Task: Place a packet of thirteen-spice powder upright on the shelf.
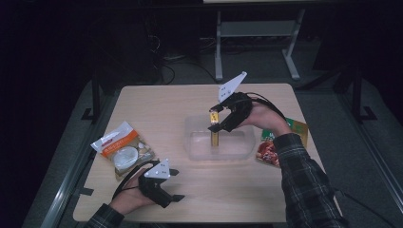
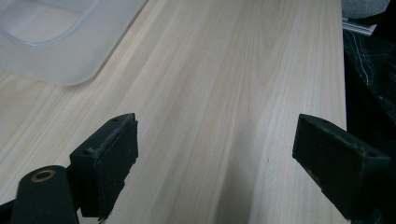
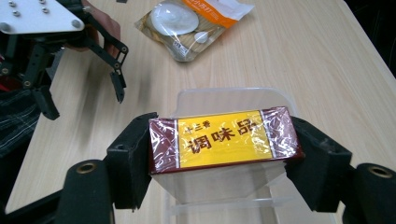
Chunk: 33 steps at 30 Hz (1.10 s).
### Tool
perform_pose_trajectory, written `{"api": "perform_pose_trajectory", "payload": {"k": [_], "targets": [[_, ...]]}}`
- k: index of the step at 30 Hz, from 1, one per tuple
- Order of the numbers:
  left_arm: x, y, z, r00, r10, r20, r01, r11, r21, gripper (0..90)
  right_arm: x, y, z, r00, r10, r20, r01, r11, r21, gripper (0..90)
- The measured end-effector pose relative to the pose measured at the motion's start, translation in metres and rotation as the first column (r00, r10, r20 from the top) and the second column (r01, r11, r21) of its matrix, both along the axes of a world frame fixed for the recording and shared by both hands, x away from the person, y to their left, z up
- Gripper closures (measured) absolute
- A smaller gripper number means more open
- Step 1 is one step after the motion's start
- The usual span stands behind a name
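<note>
Right gripper (image 1: 216, 115) clamped on the two short ends of a small wrapped box (image 3: 223, 139), held in the air above the clear plastic tub (image 1: 197, 153) in the middle of the desk (image 1: 157, 102); left gripper (image 1: 175, 185) wide open with nothing between the jaws, resting low on the near-left part of the desk, beside the snack bag (image 1: 122, 149).

Possible troubles from here, only as a judgement: glossy film around the box, so perhaps slippery under the pads; grip only on the end faces, so a twist of the wrist could let the box turn or slide out; dropped from this height, could bounce off the tub wall and land on the desk; released too far to one side, could catch on the rim and stay tilted there; tub light and not held by anything, so a push from the jaws or the box could shove it across the desk toward the flat red and green packet (image 1: 270, 151) lying just to its right.

Writing on the box: yellow label with large red Chinese characters "调味品"; smaller characters above them, probably "十三香", not sure; dark red borders at both ends. Snack bag: orange band with small print, too small to read. Packet at the right: print not readable.
</note>
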<state>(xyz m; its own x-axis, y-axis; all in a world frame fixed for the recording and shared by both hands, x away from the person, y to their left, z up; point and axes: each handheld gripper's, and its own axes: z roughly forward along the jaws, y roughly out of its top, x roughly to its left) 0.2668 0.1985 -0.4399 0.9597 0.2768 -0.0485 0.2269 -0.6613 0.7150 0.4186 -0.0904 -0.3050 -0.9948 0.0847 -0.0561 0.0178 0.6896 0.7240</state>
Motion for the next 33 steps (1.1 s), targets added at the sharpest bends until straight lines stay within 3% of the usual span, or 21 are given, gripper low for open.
{"api": "perform_pose_trajectory", "payload": {"k": [5,22,33], "targets": [[0.000,0.001,0.001,1.0000,0.003,-0.005,-0.003,1.0000,-0.008,13.7,0.008,0.002,-0.009,0.9998,-0.012,-0.018,0.012,1.000,-0.011,30.0],[0.000,0.002,0.000,0.9999,-0.002,-0.010,0.002,1.0000,-0.005,13.7,0.010,0.005,-0.016,0.9996,-0.007,-0.028,0.006,1.000,-0.017,29.9],[-0.001,0.001,0.000,0.9999,-0.011,-0.011,0.011,0.9999,0.001,13.7,0.017,0.004,-0.041,0.9983,-0.027,-0.051,0.025,0.999,-0.045,29.9]]}}
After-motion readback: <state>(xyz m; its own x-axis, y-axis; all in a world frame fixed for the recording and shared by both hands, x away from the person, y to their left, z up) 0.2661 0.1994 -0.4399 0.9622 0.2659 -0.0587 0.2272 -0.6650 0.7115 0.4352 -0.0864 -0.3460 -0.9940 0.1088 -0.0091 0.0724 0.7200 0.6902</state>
